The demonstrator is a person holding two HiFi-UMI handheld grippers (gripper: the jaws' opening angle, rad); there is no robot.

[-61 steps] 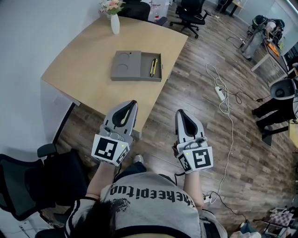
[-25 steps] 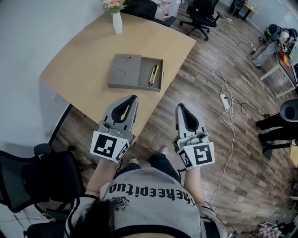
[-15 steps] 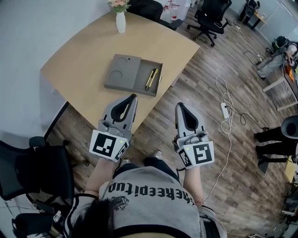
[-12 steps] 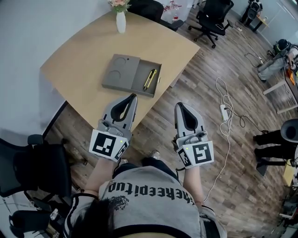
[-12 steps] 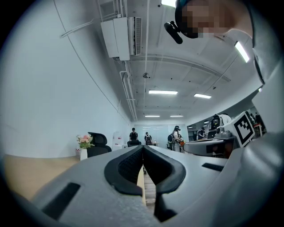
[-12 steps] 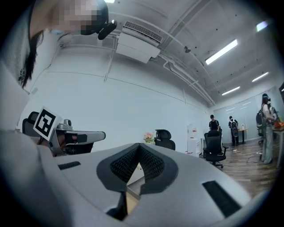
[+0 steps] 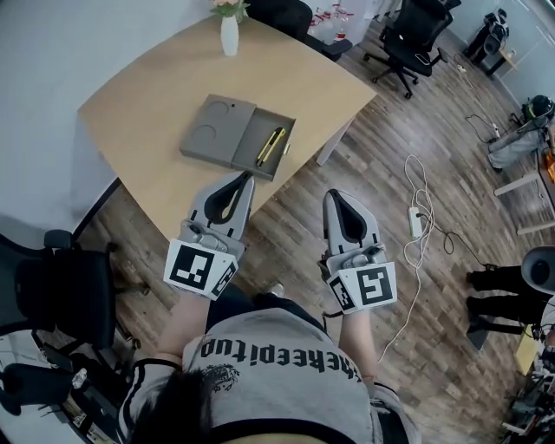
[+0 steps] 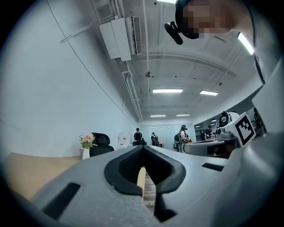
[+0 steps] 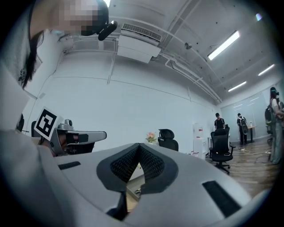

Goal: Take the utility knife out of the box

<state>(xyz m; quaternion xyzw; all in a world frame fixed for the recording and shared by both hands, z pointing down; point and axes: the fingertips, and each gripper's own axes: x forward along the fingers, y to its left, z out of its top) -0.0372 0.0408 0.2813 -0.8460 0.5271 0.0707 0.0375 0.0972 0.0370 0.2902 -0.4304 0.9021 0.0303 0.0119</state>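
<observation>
A grey box [image 7: 212, 136] lies on the wooden table [image 7: 156, 95], its drawer tray [image 7: 279, 159] slid out to the right. The yellow utility knife [image 7: 270, 146] rests in that tray. My left gripper [image 7: 244, 178] hovers over the table's near edge, just short of the box, shut and empty. Beside the table, my right gripper [image 7: 333, 195] hangs over the wooden floor, also shut with nothing in it. In the left gripper view the left gripper [image 8: 143, 147] shows pads meeting at the tips. The right gripper [image 9: 139, 145] looks the same in the right gripper view. Neither gripper view shows the knife.
A white vase with flowers [image 7: 229, 19] stands at the table's far edge. Black office chairs stand at the near left [image 7: 61, 290] and beyond the table [image 7: 414, 35]. A white cable with a power strip [image 7: 414, 222] lies on the floor to the right. People stand far off [image 8: 153, 138].
The person has stepped toward the table, so the box and knife now lie closer to both grippers. Both grippers stayed shut and kept side by side.
</observation>
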